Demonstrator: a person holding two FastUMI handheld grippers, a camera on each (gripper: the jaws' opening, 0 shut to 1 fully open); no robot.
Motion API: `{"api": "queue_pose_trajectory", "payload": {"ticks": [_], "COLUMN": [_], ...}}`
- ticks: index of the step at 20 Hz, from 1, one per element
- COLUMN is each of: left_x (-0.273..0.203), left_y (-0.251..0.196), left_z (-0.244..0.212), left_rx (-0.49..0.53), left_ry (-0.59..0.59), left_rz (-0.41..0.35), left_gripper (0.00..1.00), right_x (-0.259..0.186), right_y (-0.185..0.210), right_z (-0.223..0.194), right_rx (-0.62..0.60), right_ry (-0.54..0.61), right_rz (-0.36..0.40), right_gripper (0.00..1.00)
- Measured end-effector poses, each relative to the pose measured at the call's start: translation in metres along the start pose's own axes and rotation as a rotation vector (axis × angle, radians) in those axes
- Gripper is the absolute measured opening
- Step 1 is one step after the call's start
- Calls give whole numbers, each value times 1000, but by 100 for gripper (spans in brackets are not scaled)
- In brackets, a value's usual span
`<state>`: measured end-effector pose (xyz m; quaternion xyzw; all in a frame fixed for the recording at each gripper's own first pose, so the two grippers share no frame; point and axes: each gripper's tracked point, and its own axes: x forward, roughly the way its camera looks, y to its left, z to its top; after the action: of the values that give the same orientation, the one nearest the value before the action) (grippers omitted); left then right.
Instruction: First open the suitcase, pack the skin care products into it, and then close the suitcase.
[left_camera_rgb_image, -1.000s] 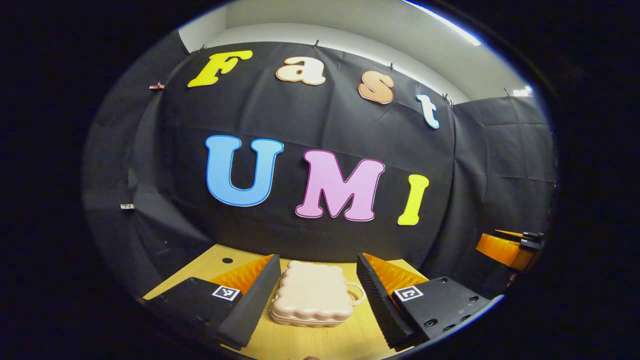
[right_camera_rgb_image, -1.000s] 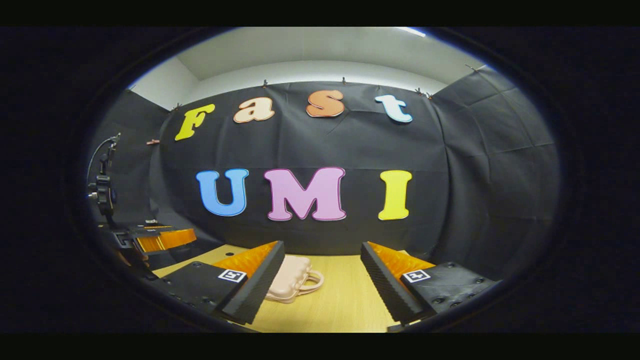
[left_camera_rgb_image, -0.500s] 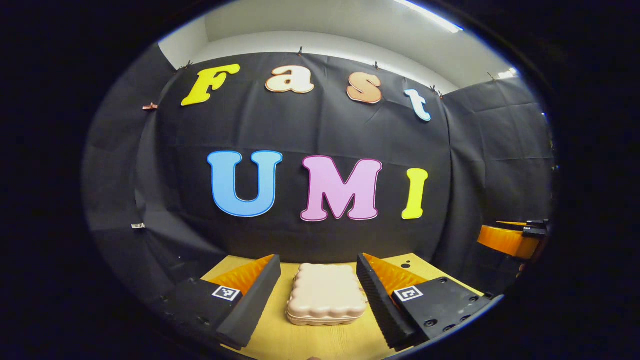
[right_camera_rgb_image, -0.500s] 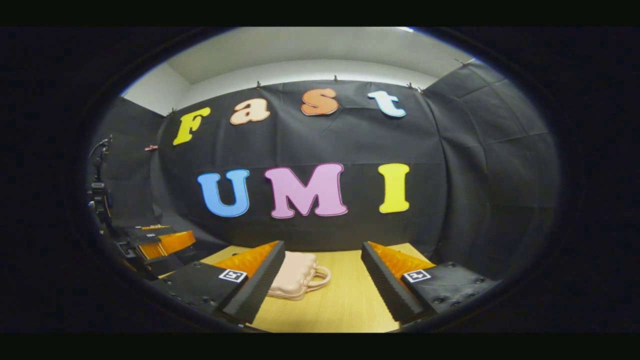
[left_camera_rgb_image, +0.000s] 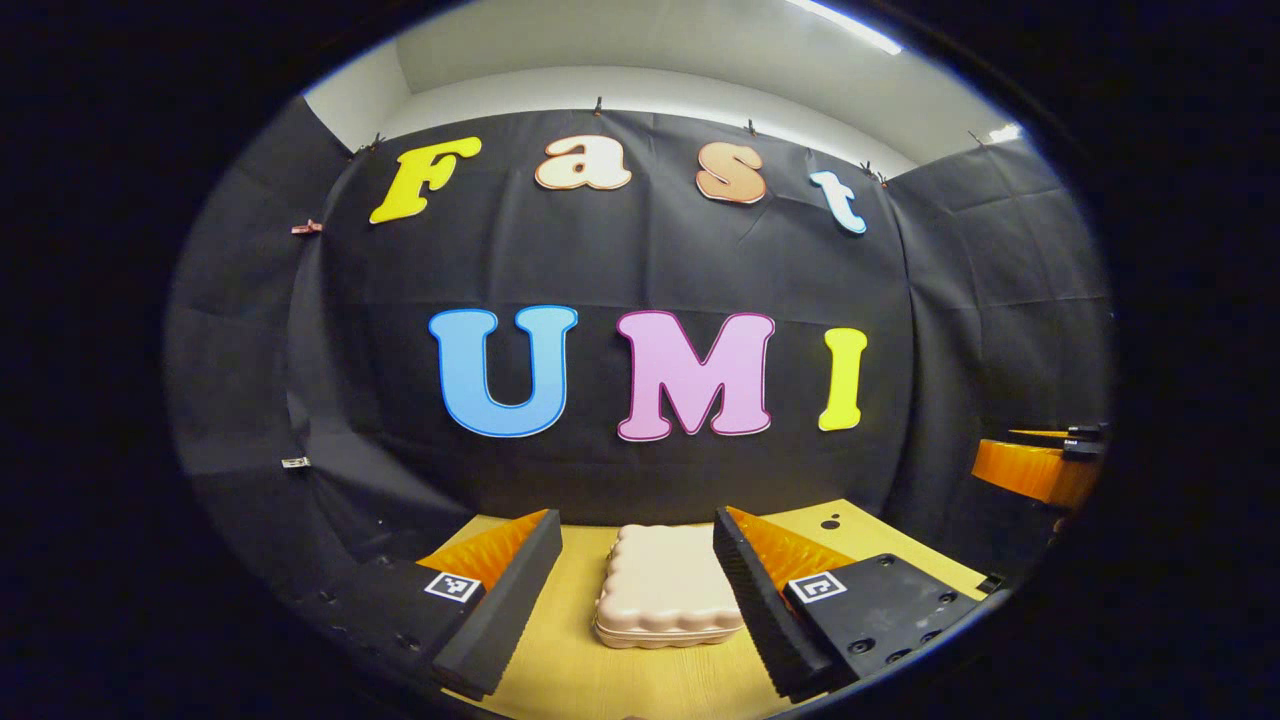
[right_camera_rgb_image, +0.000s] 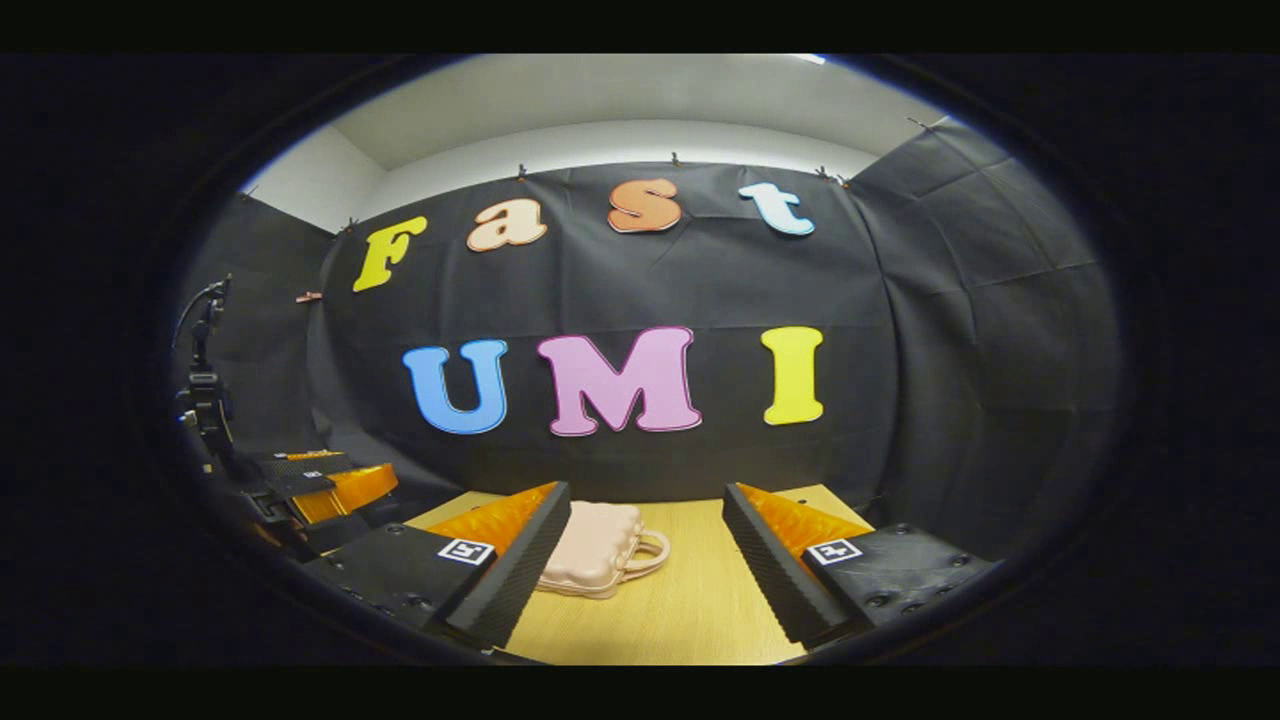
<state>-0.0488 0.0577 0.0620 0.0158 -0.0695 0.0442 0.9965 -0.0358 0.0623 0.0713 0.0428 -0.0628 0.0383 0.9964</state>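
My left gripper (left_camera_rgb_image: 637, 590) hangs above the near part of the wooden table (left_camera_rgb_image: 580, 680), its two fingers spread wide apart with nothing between the pads. The suitcase (left_camera_rgb_image: 665, 598), a small pale pink case with a scalloped edge, lies flat and shut on the table right ahead of that gap. In the left gripper view it sits between my two fingers but leans to the right: its right edge runs in behind the inner face of the right finger (left_camera_rgb_image: 752, 600), while a bare strip of table separates it from the left finger (left_camera_rgb_image: 505, 610). I cannot tell whether the right finger actually touches the shell or merely stands in front of it.

My right gripper (right_camera_rgb_image: 640, 575) is likewise held open, fingers well apart and empty. In the right gripper view the suitcase (right_camera_rgb_image: 598, 562) lies to the left of the gap, its left part hidden behind my left finger (right_camera_rgb_image: 520, 580), its looped handle (right_camera_rgb_image: 645, 553) pointing right into the open space between the fingers. The right finger (right_camera_rgb_image: 775, 580) stands well clear of it, with plain table (right_camera_rgb_image: 690, 610) between.

Far off at the left of the right gripper view I see my left gripper (right_camera_rgb_image: 335, 485), and at the right edge of the left gripper view the right gripper (left_camera_rgb_image: 1035, 465).
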Motion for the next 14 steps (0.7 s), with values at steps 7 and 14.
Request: {"api": "queue_pose_trajectory", "payload": {"ticks": [7, 14], "left_x": [6, 19], "left_y": [15, 21], "left_z": [-1, -20], "left_rx": [-39, -86], "left_ry": [-6, 51], "left_rz": [37, 33], "left_gripper": [96, 96], "right_x": [7, 12], "right_y": [-1, -10], "right_z": [-6, -26], "right_rx": [-17, -47], "right_ry": [9, 51], "right_rz": [-11, -51], "right_gripper": [97, 97]}}
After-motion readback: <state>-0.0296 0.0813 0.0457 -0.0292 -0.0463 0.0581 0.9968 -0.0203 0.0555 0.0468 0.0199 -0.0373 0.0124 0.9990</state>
